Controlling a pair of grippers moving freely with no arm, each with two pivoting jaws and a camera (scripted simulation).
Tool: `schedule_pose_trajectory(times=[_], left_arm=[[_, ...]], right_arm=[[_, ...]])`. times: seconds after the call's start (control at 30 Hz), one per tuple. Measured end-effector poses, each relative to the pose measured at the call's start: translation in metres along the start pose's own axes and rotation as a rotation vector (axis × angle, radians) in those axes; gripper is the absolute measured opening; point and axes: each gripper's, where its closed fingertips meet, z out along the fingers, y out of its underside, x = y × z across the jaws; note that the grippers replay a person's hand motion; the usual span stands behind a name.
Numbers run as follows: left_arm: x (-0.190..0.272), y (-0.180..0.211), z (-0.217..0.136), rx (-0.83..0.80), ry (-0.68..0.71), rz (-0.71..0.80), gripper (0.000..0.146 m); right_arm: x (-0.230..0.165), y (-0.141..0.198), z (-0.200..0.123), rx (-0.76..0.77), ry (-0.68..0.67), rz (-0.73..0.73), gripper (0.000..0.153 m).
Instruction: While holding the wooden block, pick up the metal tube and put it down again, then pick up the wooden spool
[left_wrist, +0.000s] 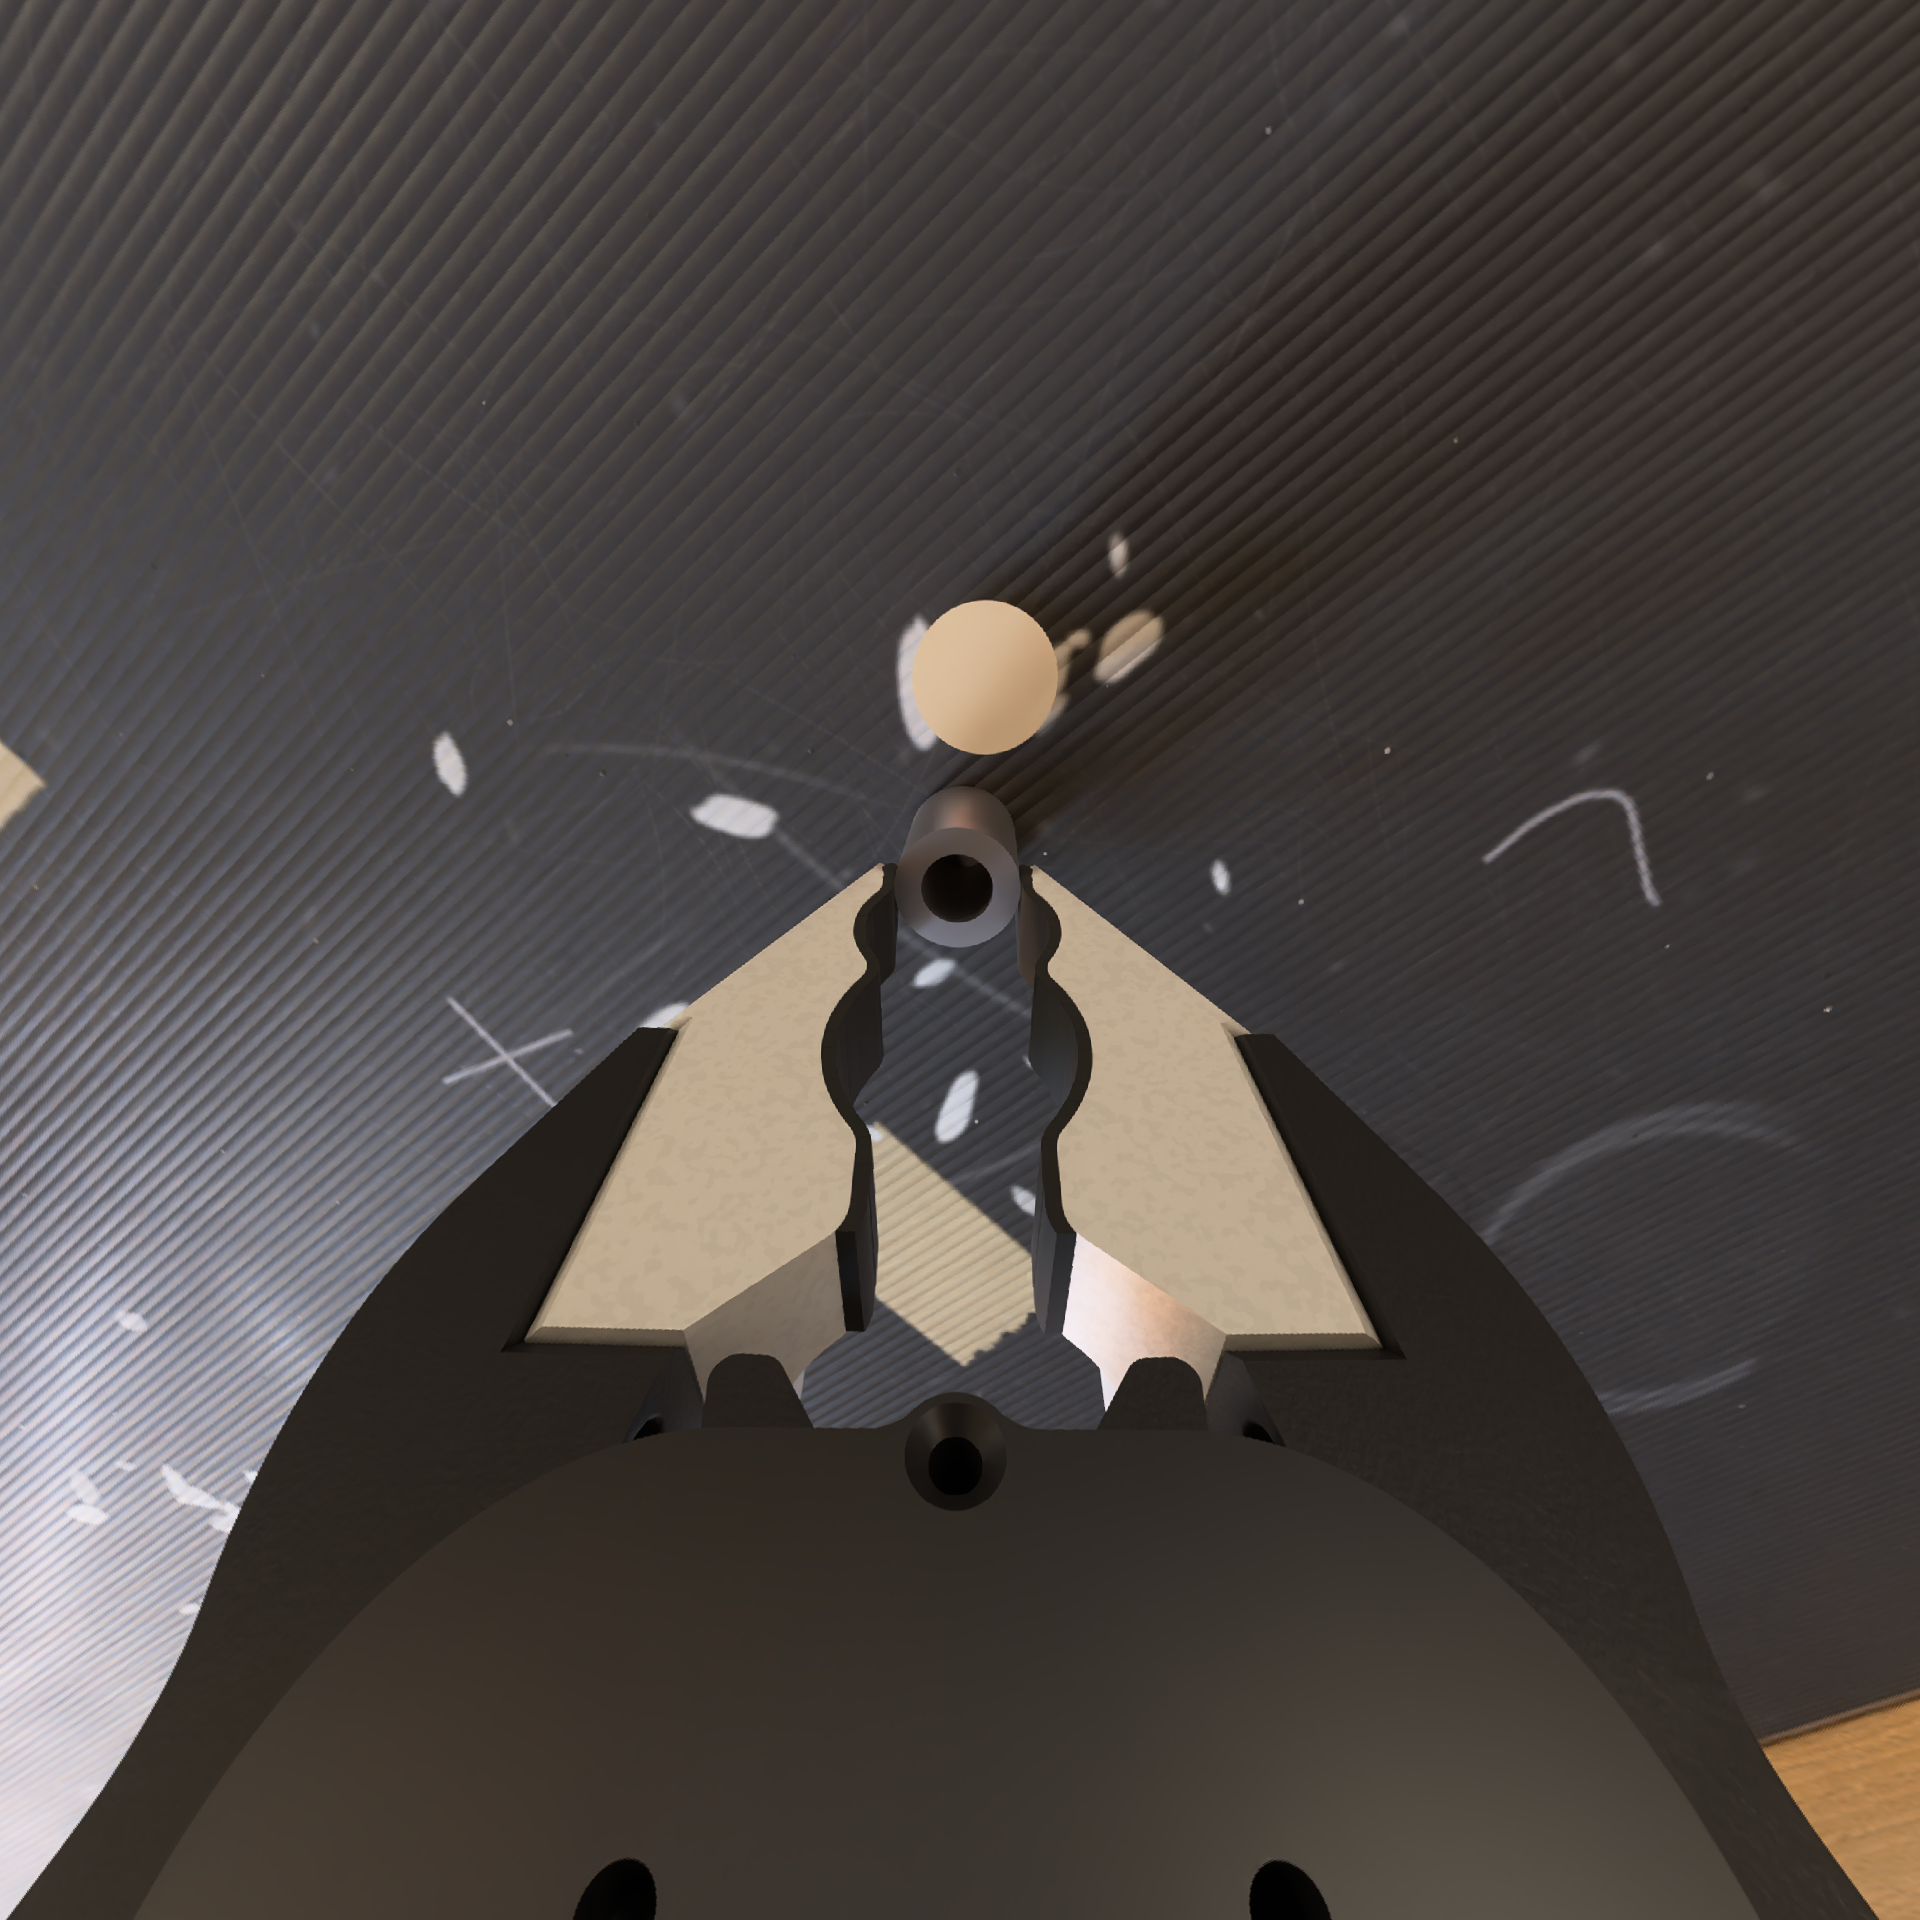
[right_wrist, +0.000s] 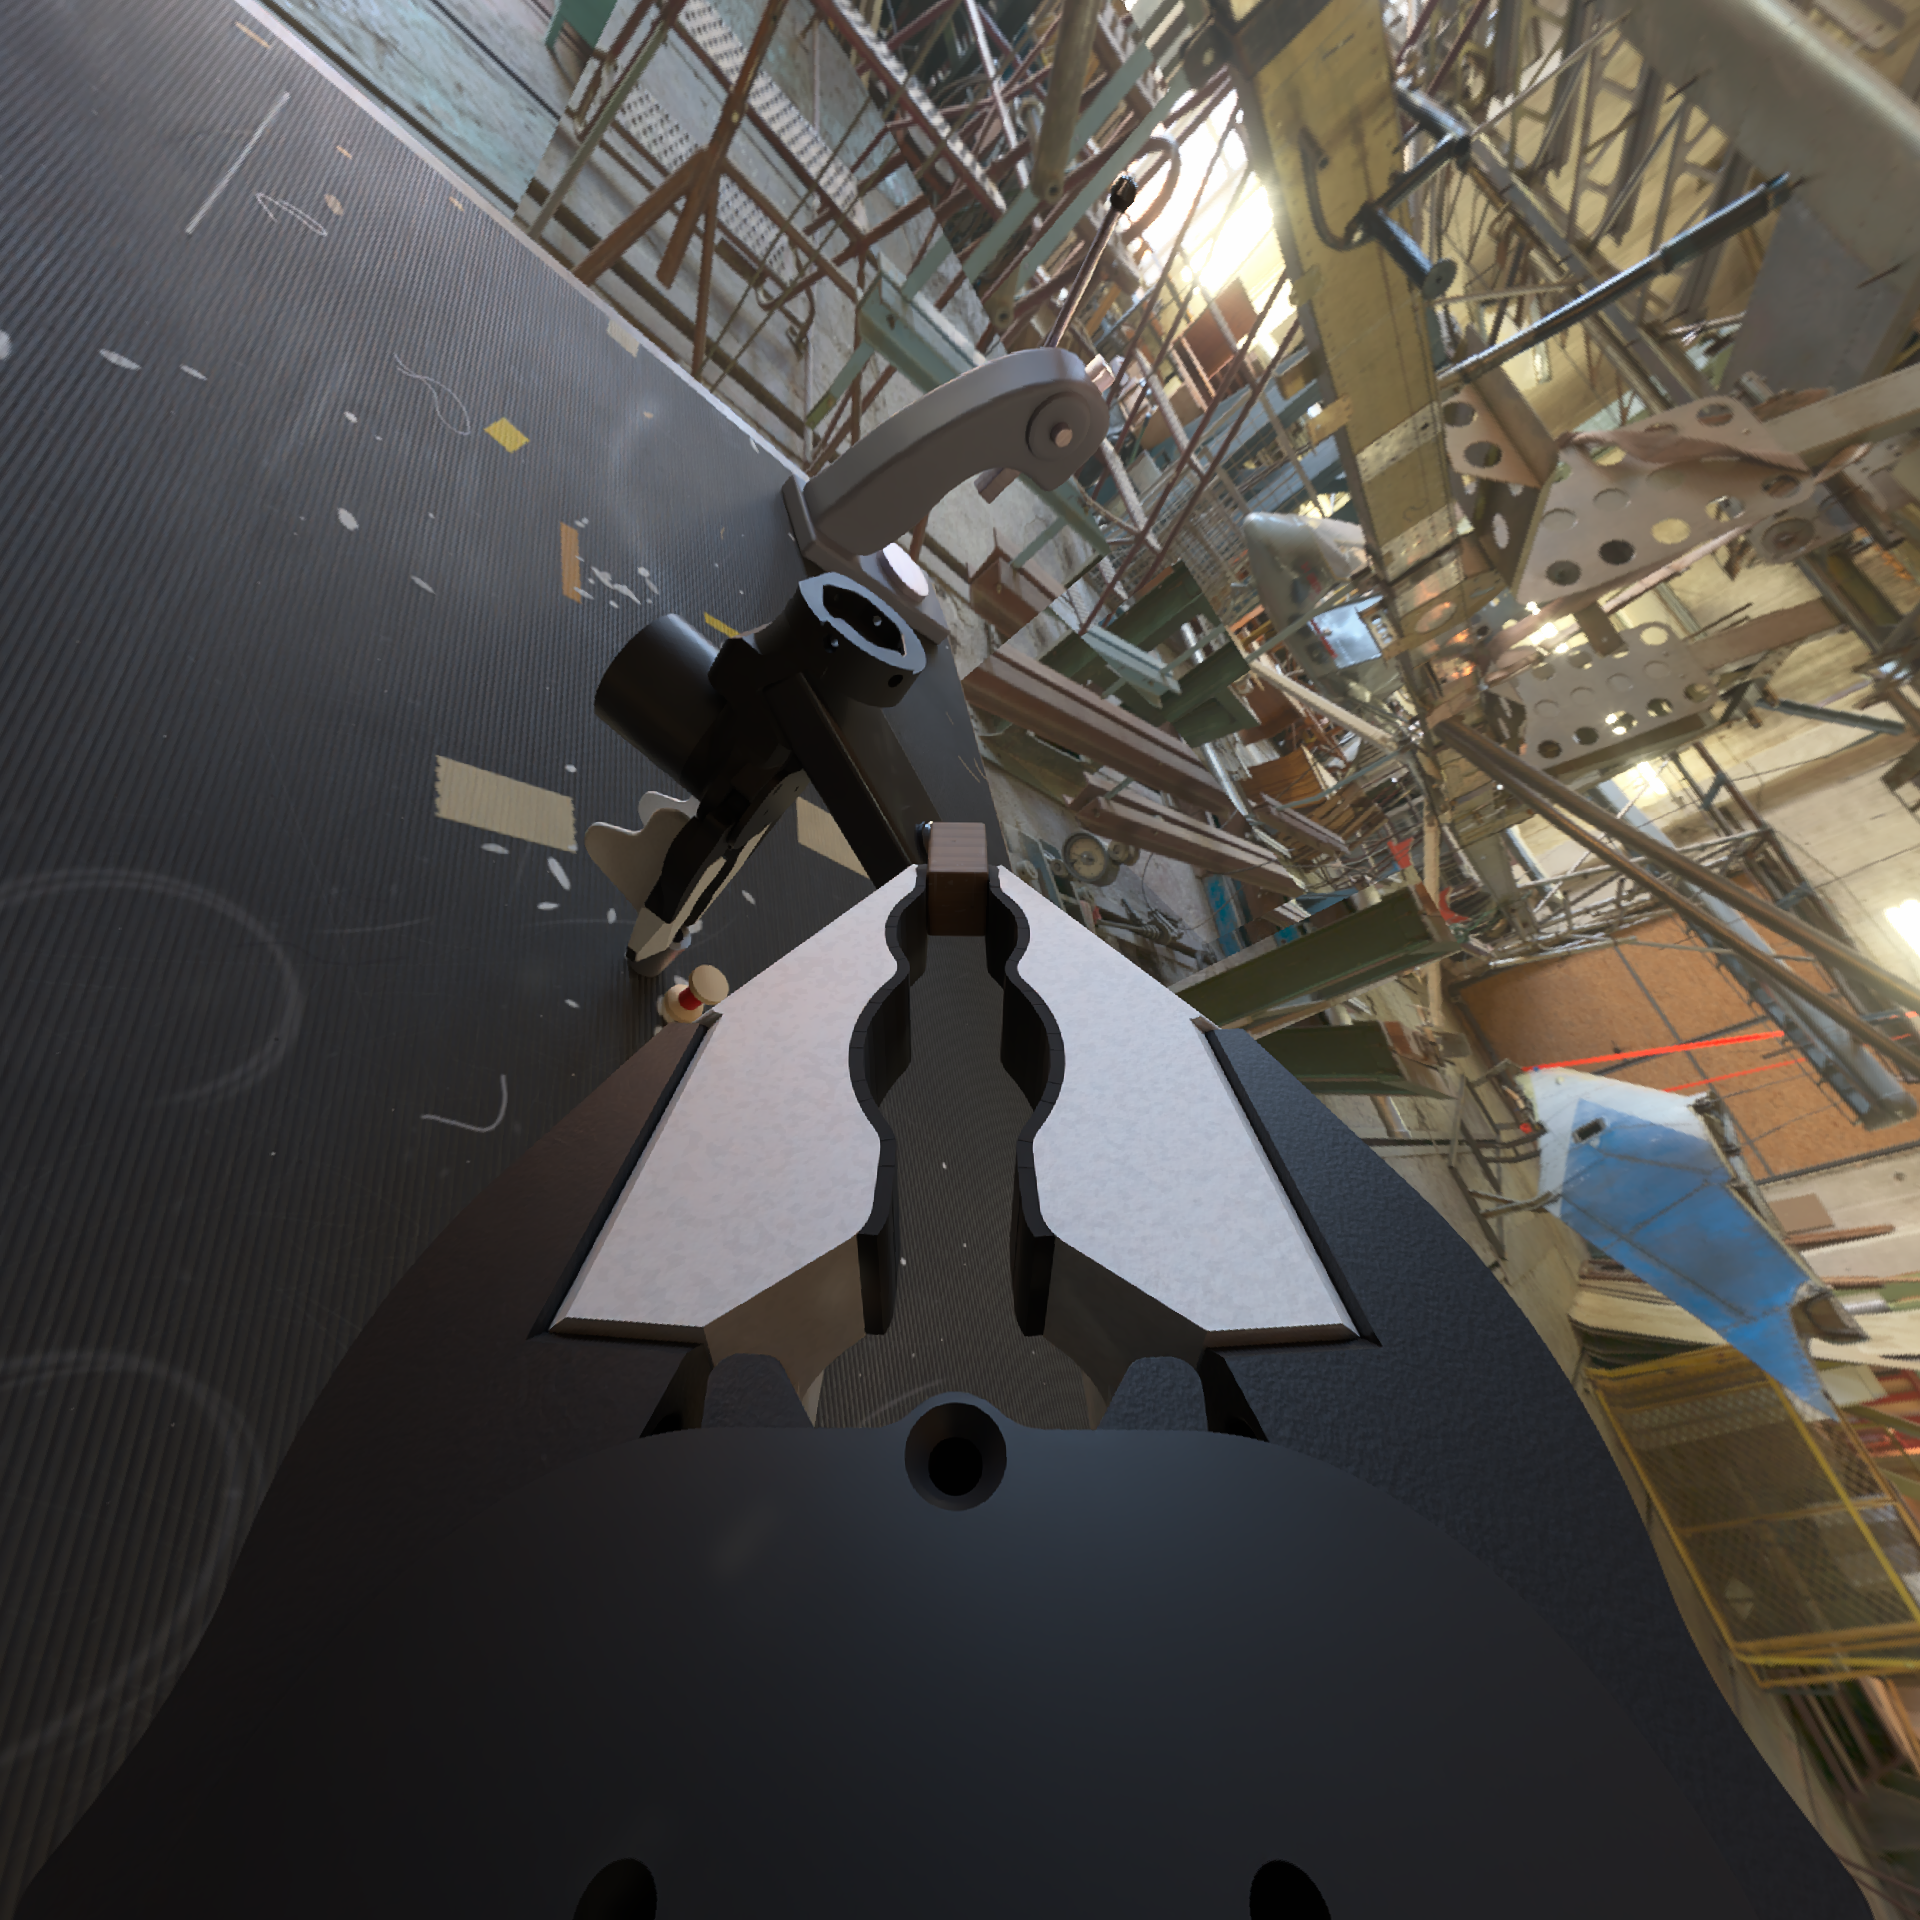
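In the left wrist view my left gripper (left_wrist: 958, 881) points down at the black mat (left_wrist: 416, 416), and its fingertips close on the sides of the grey metal tube (left_wrist: 961, 821), seen end-on. The wooden spool (left_wrist: 984, 675) stands just beyond the tube, showing its pale round top. In the right wrist view my right gripper (right_wrist: 956, 883) is shut on the small dark wooden block (right_wrist: 956, 868) and holds it in the air near the mat's edge. The left gripper (right_wrist: 660, 945) shows there too, tips down at the mat, with the spool (right_wrist: 694, 992) beside it.
A grey lever-handled clamp (right_wrist: 935, 457) stands at the mat's far edge beyond the left gripper. Tape patches (right_wrist: 504, 805) and chalk marks lie on the mat. A wooden tabletop (left_wrist: 1849, 1787) shows past the mat's edge. Industrial clutter fills the background.
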Motion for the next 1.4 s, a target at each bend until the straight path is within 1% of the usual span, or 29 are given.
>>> schedule_pose_trajectory(times=[0.2,0.4,0.6,0.7,0.9,1.03,1.1,1.23,1.4], left_arm=[[0.0,0.0,0.0,-0.014,0.012,0.054,0.022],[0.0,0.004,-0.004,-0.045,0.044,0.079,0.022],[-0.003,-0.008,-0.035,0.094,0.003,0.101,0.022],[0.003,-0.006,-0.044,0.104,0.045,0.107,0.022],[0.01,0.01,-0.03,-0.012,0.149,0.088,0.022],[0.018,0.029,-0.019,-0.152,0.218,0.068,0.022],[0.019,0.029,-0.014,-0.157,0.224,0.057,0.022],[0.014,0.028,-0.008,-0.167,0.172,0.082,0.022],[0.014,0.027,-0.008,-0.162,0.18,0.077,0.022]], right_arm=[[-0.003,0.004,0.008,-0.021,-0.023,-0.002,0.009],[-0.004,0.015,0.016,-0.062,-0.036,0.017,0.009],[-0.007,0.014,0.02,-0.073,-0.044,0.007,0.009],[-0.01,0.013,0.023,-0.072,-0.056,0.001,0.009],[-0.013,0.023,0.033,-0.108,-0.084,0.017,0.009],[-0.013,0.027,0.033,-0.13,-0.086,0.017,0.009],[-0.012,0.026,0.032,-0.121,-0.082,0.017,0.009],[-0.009,0.026,0.027,-0.11,-0.072,0.024,0.009],[-0.006,0.028,0.023,-0.111,-0.057,0.032,0.009]])
